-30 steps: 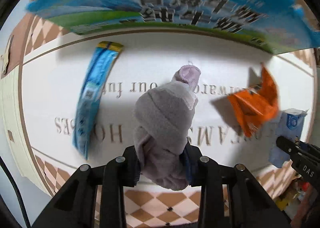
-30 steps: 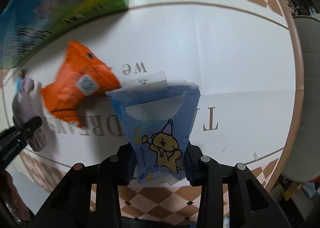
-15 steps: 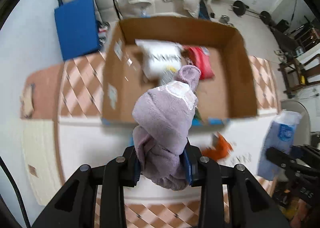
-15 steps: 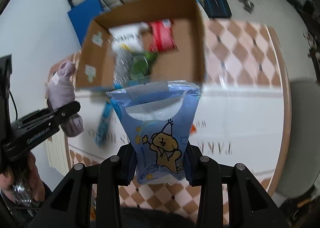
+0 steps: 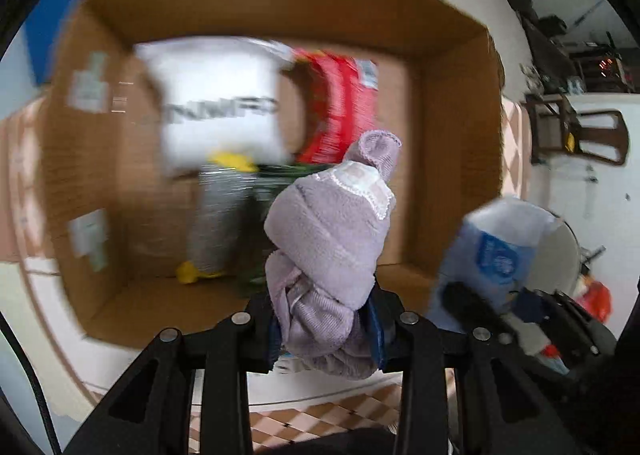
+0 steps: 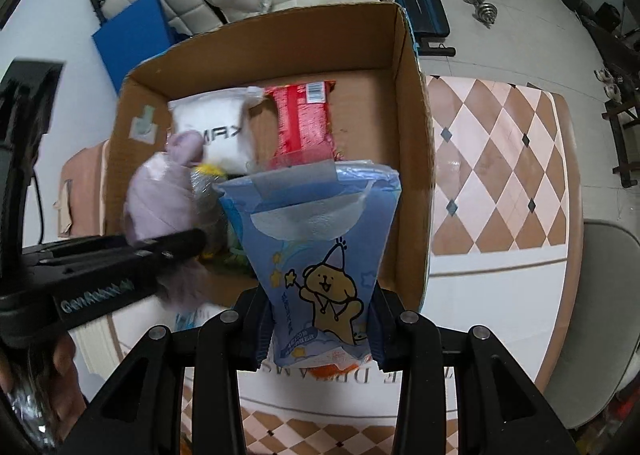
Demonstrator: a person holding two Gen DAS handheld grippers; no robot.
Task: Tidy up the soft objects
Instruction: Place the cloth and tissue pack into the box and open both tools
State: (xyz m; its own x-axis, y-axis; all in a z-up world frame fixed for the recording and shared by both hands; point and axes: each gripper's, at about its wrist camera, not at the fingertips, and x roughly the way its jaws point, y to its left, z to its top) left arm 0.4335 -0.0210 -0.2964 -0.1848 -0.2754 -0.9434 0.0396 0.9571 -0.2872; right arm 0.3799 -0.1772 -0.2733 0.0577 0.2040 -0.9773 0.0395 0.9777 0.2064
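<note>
Purple sock bundle (image 5: pixel 332 239) in left claw (image 5: pixel 326 319), tissue pack (image 6: pixel 320 255) in right claw (image 6: pixel 320 331): both clamped tight; I'd drop each low into the box (image 6: pixel 412 135).

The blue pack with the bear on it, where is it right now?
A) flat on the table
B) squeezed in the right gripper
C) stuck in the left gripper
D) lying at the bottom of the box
B: the blue pack sits pinched between the fingers of the right gripper, held up in front of the cardboard box; the left gripper holds the purple cloth instead.
</note>
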